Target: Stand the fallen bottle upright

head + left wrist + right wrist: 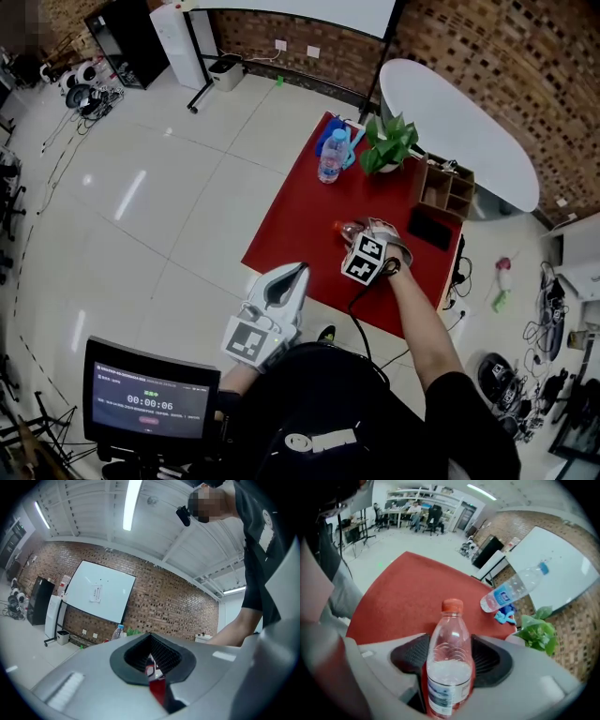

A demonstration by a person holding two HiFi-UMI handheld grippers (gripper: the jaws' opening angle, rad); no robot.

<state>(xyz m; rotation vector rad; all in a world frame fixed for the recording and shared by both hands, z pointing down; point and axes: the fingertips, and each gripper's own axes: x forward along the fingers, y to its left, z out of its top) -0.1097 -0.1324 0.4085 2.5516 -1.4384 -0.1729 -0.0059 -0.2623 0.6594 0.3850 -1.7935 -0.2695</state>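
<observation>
A clear bottle with a red cap (450, 653) lies between the pads of my right gripper (450, 663), which press on its body from both sides; its cap points away from the camera. In the head view this bottle (348, 229) is low over the red table (300, 225), cap toward the left, with the right gripper (364, 232) slanting down onto it. I cannot tell whether it still touches the cloth. My left gripper (302, 268) hangs off the table's near edge, shut and holding nothing (151, 657).
A blue-capped bottle (331, 157) stands upright at the table's far end beside a blue object (349, 145) and a potted plant (389, 145). A wooden organizer (446, 190) and a black pad (430, 228) sit at the right. A white oval table (459, 122) lies beyond.
</observation>
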